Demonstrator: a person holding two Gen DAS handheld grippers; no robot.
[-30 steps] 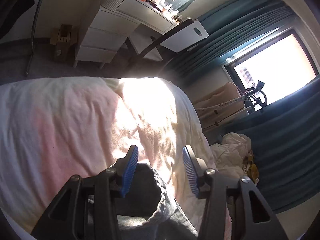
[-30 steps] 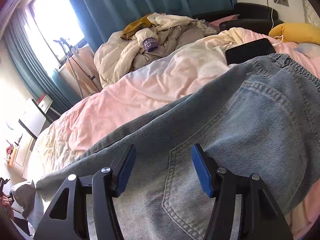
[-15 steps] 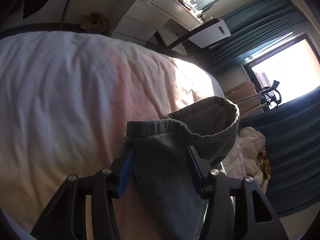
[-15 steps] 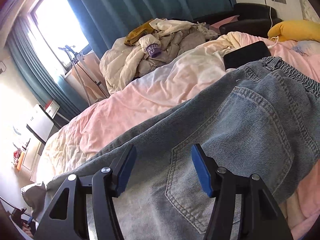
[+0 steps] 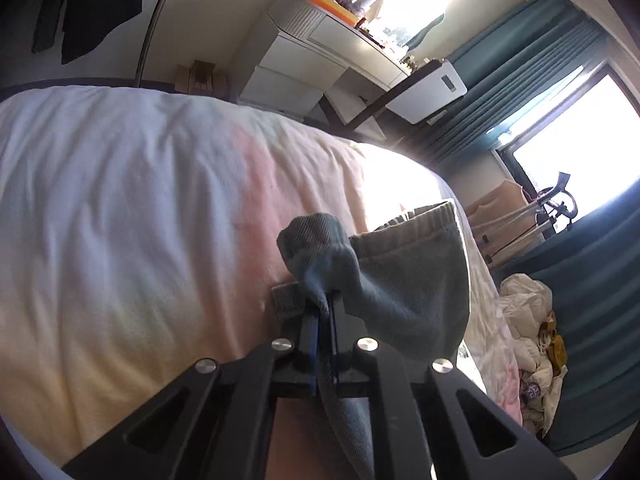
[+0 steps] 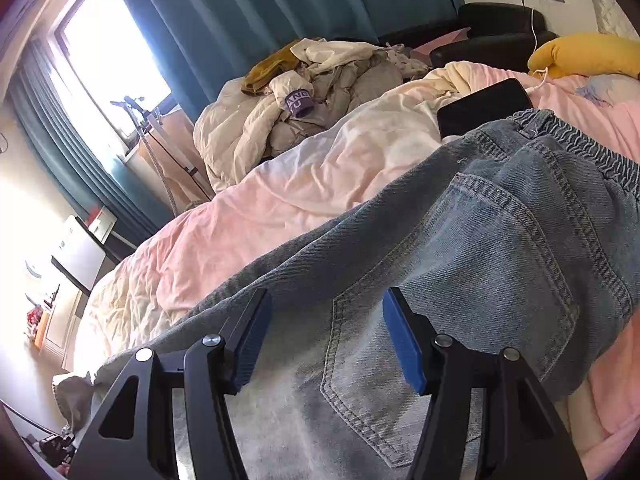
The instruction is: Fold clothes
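Note:
Blue denim jeans (image 6: 500,248) lie spread on the pink duvet (image 6: 280,200), back pocket up and elastic waistband at the far right. In the left wrist view, my left gripper (image 5: 325,308) is shut on the hem of a jeans leg (image 5: 400,276); the cloth bunches above the pads and the open cuff stands up to the right. More denim hangs down between the arms. My right gripper (image 6: 327,332) is open just above the seat of the jeans, near the pocket, with nothing pinched between its blue pads (image 6: 404,340).
A black tablet (image 6: 480,108) lies on the duvet beyond the waistband, a yellow pillow (image 6: 588,54) behind it. A heap of pale clothes (image 6: 304,96) sits by the teal curtains. A white desk (image 5: 320,48) and an air purifier (image 5: 428,88) stand beyond the bed's foot.
My left gripper came down over the jeans leg hem and shut on it, bunching the cloth. The right gripper stayed open over the seat of the jeans.

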